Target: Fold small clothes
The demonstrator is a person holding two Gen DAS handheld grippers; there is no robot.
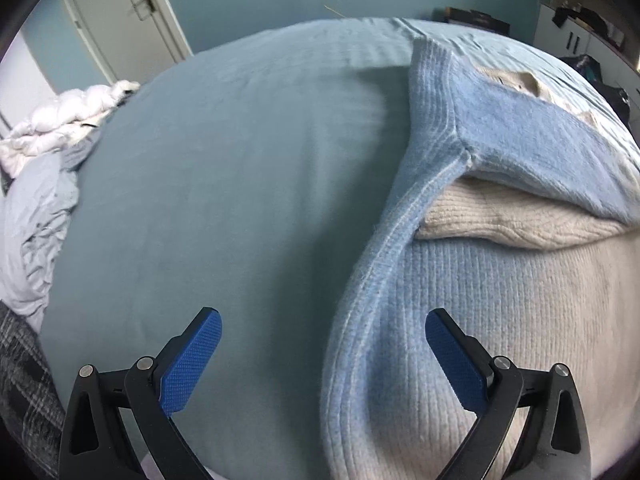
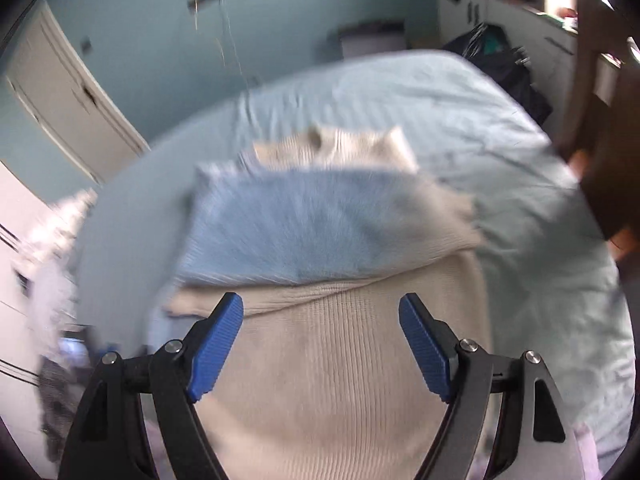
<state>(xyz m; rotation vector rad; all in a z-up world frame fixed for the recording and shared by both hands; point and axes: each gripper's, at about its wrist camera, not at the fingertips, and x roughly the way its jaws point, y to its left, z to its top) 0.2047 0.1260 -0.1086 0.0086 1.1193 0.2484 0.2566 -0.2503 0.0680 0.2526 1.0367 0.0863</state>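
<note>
Crumpling against the far left edge of the bed, a white puffy duvet [image 1: 60,120] sits above a heap of pale rumpled bedding [image 1: 36,232], with a white door [image 1: 120,20] in the blue-green wall behind. Across the middle spreads the light blue bedsheet [image 1: 224,184], smooth and bare. Over it hovers the left gripper [image 1: 323,344], its blue pads [image 1: 192,364] spread wide with nothing between them, one finger above the sheet and the other above the knit. To the right lies the sweater [image 1: 460,320], blue and cream ribbed knit, partly folded: a blue panel is doubled over the cream body, and a long blue edge runs down towards the camera. In the blurred right wrist view, the right gripper [image 2: 321,340] hangs above the sweater's cream part [image 2: 320,380], jaws parted and holding nothing. Beyond the bed's right side stand white cabinets [image 2: 500,12] and a dark pile of things [image 2: 500,56].
</note>
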